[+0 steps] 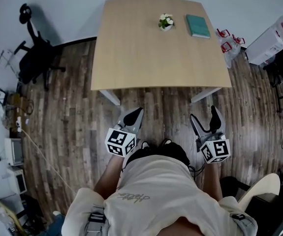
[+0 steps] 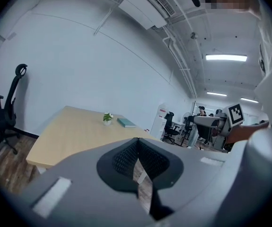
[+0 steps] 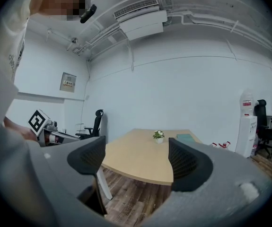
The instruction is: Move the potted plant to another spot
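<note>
A small potted plant (image 1: 166,21) with white flowers stands near the far edge of a light wooden table (image 1: 141,53); it also shows small in the left gripper view as the plant (image 2: 108,118) and in the right gripper view as the plant (image 3: 158,135). Both grippers hang over the floor, short of the table's near edge and far from the plant. My left gripper (image 1: 135,117) is shut, its dark pads (image 2: 126,159) meeting with nothing between them. My right gripper (image 1: 205,121) is open and empty, its pads (image 3: 185,162) standing wide apart.
A teal book (image 1: 198,25) lies to the right of the plant. A black office chair (image 1: 35,58) stands to the left of the table. Red-topped items (image 1: 227,39) and a white box (image 1: 269,43) sit on the floor at the right. Wood flooring lies between me and the table.
</note>
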Demonstrator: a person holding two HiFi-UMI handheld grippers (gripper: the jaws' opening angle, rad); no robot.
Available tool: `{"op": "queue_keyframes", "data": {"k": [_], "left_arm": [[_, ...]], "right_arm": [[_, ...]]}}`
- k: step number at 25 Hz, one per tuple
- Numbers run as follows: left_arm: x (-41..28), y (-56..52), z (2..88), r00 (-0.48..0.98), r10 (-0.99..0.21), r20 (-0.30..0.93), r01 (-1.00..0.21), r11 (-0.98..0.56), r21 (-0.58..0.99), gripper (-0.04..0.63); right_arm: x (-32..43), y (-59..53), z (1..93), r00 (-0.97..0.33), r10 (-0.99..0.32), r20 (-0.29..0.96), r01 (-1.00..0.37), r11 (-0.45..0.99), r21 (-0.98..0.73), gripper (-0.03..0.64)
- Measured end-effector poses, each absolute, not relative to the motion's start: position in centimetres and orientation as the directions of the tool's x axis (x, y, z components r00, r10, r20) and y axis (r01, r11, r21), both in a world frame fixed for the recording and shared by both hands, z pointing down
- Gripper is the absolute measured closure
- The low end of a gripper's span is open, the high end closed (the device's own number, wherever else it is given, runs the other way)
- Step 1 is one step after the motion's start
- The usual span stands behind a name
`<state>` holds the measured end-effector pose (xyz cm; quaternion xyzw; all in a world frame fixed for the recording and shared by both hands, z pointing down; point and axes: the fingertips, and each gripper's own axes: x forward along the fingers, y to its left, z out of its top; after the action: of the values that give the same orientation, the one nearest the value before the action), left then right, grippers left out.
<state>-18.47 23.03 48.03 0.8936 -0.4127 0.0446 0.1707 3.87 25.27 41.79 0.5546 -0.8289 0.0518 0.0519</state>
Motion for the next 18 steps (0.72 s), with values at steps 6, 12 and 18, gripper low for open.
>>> {"op": "queue_keyframes", "data": {"k": [6, 12, 18], "left_arm": [[-16.8, 22.6, 48.6, 0.674, -0.696, 0.248, -0.738, -0.62, 0.265, 0.577], [-14.6, 20.6, 48.5, 0.67, -0.689, 0.276, -0.742, -0.628, 0.235, 0.577], [-14.4, 15.4, 46.7, 0.625, -0.723, 0.295, -0.78, -0.595, 0.196, 0.577]], "right_arm": [[4.9, 25.7, 43.4, -0.383, -0.903, 0.197, -0.923, 0.383, -0.04, 0.206], [6.7, 23.5, 44.8, -0.397, -0.898, 0.19, -0.918, 0.387, -0.087, 0.205], [7.8, 17.9, 44.7, -0.439, -0.881, 0.176, -0.898, 0.434, -0.063, 0.206]]}}
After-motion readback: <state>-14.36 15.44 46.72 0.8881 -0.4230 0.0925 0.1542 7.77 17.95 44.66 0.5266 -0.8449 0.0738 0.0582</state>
